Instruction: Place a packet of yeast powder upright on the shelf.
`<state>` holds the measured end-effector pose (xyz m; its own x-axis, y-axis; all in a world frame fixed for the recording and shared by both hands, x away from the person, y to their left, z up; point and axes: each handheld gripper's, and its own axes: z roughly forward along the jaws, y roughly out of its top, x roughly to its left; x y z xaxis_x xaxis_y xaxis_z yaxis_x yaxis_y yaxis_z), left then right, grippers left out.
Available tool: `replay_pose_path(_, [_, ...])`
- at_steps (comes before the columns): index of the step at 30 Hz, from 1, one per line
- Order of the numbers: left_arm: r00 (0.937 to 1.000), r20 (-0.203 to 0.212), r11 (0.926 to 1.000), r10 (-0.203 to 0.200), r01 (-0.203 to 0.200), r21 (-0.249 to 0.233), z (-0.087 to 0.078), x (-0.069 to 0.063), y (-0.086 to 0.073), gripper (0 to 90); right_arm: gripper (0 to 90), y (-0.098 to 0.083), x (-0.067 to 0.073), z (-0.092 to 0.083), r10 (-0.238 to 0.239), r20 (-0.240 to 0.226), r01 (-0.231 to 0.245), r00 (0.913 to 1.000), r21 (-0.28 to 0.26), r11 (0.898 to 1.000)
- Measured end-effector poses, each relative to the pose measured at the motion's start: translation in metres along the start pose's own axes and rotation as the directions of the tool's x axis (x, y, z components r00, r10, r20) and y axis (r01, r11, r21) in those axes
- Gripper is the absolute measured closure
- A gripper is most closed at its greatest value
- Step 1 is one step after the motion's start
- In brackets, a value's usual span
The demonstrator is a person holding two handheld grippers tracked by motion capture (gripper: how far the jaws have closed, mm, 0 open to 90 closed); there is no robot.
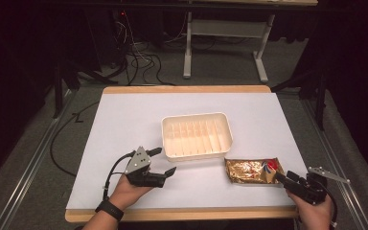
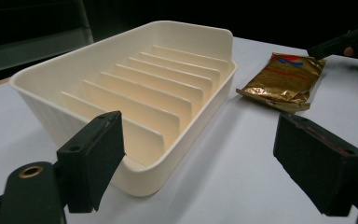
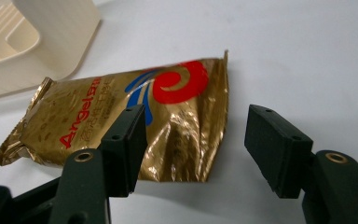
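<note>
Gold foil pouch (image 3: 135,121) just right of ribbed tray (image 1: 197,135): likely light, crinkly, slippery. Right tool (image 3: 193,140) gapes at its near edge; pinch there. Left tool (image 2: 214,154) spread, empty.

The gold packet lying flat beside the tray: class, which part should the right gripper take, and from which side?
Take the gold packet by its near sealed end, coming in low from the person's side. It lies flat on the table, so only that thin edge fits between the jaws. The right gripper is open and already faces that end; the tray blocks the far side.
</note>
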<state>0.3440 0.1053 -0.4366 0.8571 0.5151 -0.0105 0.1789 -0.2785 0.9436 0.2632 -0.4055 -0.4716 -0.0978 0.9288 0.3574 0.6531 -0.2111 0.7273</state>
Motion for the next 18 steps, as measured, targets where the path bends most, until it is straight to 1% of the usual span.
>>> replay_pose_path(1, [1.0, 0.007, 1.0, 0.003, -0.003, 0.002, 0.002, -0.001, 0.001, 16.8, 38.5, -0.001, -0.002, 0.0, 0.017, -0.009, -0.017, 0.9998, 0.005, 1.0])
replay_pose_path(2, [1.0, 0.007, 1.0, 0.003, -0.003, 0.002, 0.002, -0.001, 0.001, 16.7, 38.5, -0.001, -0.002, 0.0, 0.017, -0.009, -0.017, 0.9998, 0.005, 1.0])
replay_pose_path(4, [0.9998, 0.016, 1.0, 0.008, -0.008, 0.005, 0.006, -0.002, 0.002, 16.8, 38.5, -0.005, -0.007, -0.001, 0.051, -0.026, -0.051, 0.9983, 0.012, 0.999])
replay_pose_path(7, [0.9997, 0.022, 0.9999, 0.012, -0.012, 0.008, 0.008, -0.003, 0.002, 16.8, 38.6, -0.007, -0.007, -0.001, 0.056, -0.035, -0.056, 0.9978, 0.014, 0.998])
replay_pose_path(8, [0.9996, 0.024, 0.9999, 0.012, -0.012, 0.009, 0.008, -0.003, 0.002, 16.8, 39.3, -0.007, -0.008, 0.0, 0.078, -0.06, -0.077, 0.9952, 0.014, 0.997])
replay_pose_path(9, [0.9996, 0.024, 0.9999, 0.012, -0.012, 0.011, 0.008, -0.003, 0.002, 16.8, 39.3, -0.007, -0.008, 0.0, 0.078, -0.06, -0.077, 0.9952, 0.014, 0.997])
replay_pose_path(10, [0.9996, 0.023, 0.9998, 0.013, -0.013, 0.013, 0.008, -0.003, 0.002, 16.8, 39.5, -0.008, -0.008, 0.001, 0.091, -0.08, -0.091, 0.9926, 0.012, 0.996])
replay_pose_path(11, [0.9997, 0.022, 0.9998, 0.013, -0.013, 0.012, 0.007, -0.003, 0.002, 16.8, 40.5, -0.008, -0.008, 0.003, 0.113, -0.104, -0.112, 0.9881, 0.014, 0.994])
replay_pose_path(14, [0.9997, 0.019, 0.9998, 0.013, -0.014, 0.012, 0.006, -0.002, 0.002, 16.8, 43.7, -0.009, -0.009, 0.007, 0.172, -0.163, -0.171, 0.9715, 0.024, 0.985])
replay_pose_path(16, [0.9998, 0.016, 0.9998, 0.014, -0.014, 0.014, 0.005, -0.002, 0.001, 16.8, 46.9, -0.009, -0.01, 0.009, 0.189, -0.181, -0.187, 0.9652, 0.024, 0.982])
replay_pose_path(18, [0.9998, 0.016, 0.9998, 0.013, -0.014, 0.014, 0.004, -0.002, 0.001, 16.8, 52.6, -0.009, -0.011, 0.011, 0.203, -0.191, -0.201, 0.9604, 0.033, 0.979])
